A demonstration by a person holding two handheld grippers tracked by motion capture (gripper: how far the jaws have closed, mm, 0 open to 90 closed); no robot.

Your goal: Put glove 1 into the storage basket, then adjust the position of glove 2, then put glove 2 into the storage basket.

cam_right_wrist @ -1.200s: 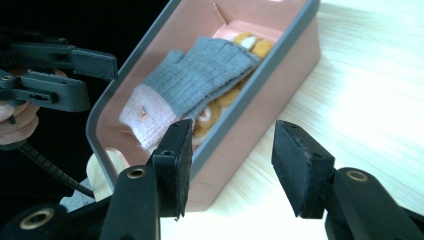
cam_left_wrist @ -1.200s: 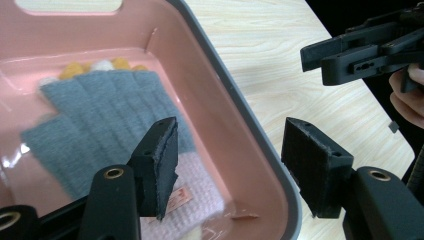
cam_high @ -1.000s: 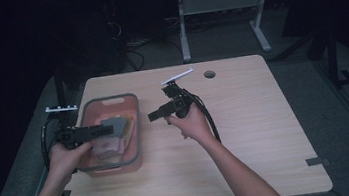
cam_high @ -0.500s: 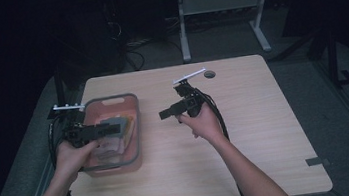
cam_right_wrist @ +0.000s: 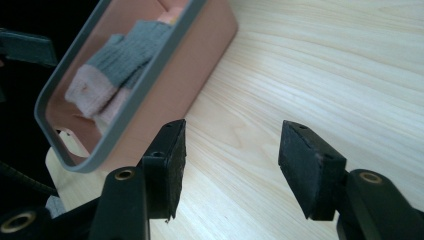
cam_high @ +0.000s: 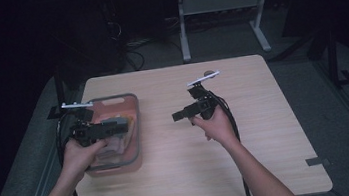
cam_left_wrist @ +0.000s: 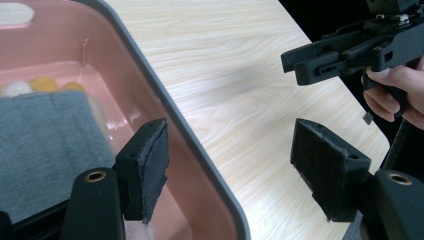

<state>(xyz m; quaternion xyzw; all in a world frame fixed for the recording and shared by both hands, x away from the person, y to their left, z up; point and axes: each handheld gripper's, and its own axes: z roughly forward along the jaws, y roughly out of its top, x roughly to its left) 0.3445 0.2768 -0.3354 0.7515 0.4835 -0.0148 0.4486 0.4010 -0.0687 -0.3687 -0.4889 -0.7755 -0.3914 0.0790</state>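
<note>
A pink bin with a grey rim (cam_high: 138, 132) stands at the table's left and holds a grey knit sock (cam_left_wrist: 45, 135) with a pale pink cuff (cam_right_wrist: 87, 92). My left gripper (cam_high: 124, 126) hovers over the bin and points right. It (cam_left_wrist: 230, 170) straddles the bin's rim (cam_left_wrist: 165, 107), open, and its jaws have just been opening, with no pad touching anything. My right gripper (cam_high: 176, 116) is held above the bare wood right of the bin and points left at it. It (cam_right_wrist: 232, 165) is open with nothing between its pads, and its jaws have also just been opening.
The wooden table (cam_high: 267, 132) has bare room in the middle and on the right. A small dark round thing (cam_high: 207, 72) lies near its far edge. A piece of grey tape (cam_high: 317, 161) sits near the front right corner. Yellow and white bits (cam_left_wrist: 42, 85) lie in the bin.
My right gripper has drawn away from the bin to the right. The left gripper has shifted a little rightward over the bin. Both pairs of jaws stand wider.
</note>
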